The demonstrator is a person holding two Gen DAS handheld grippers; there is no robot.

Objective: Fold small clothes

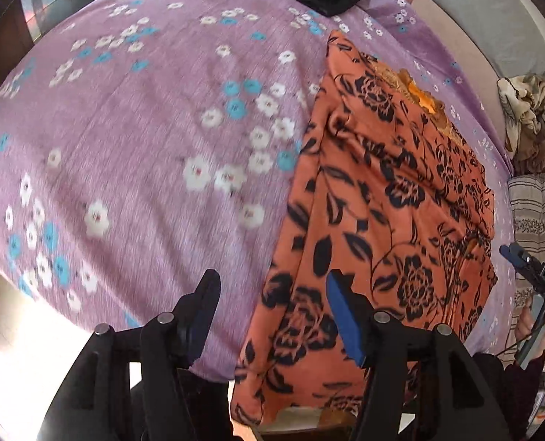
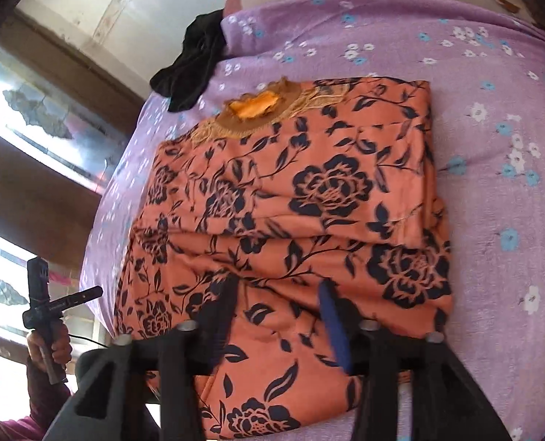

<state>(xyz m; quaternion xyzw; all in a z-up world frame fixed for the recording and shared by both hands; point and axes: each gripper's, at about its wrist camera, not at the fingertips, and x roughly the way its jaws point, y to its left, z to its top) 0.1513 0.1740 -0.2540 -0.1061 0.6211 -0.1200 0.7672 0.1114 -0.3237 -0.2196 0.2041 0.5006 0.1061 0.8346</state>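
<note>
The orange floral garment [image 2: 294, 220] lies on the purple flowered bedsheet [image 1: 143, 147], and it serves as the landmark here: its long sides look turned in, so that it forms a tall narrow panel with the embroidered neckline [image 2: 265, 110] at the far end and the hem hanging over the bed edge at the near end. Judging by that shape, the lengthwise folds are done and the crosswise fold, hem up toward the neckline, is likely still to come. The right gripper [image 2: 276, 316] hovers over the near part of the garment with its fingers spread wide and nothing pinched between them; the left gripper [image 1: 272, 308] sits at the garment's left edge, near the hem, jaws likewise apart and empty, one finger over the sheet and one over the cloth. Beyond the neckline, a dark crumpled cloth [image 2: 191, 70] rests at the far edge of the bed, apart from the garment and not yet folded. Count: one orange garment, one dark cloth, one bedsheet, two grippers
</note>
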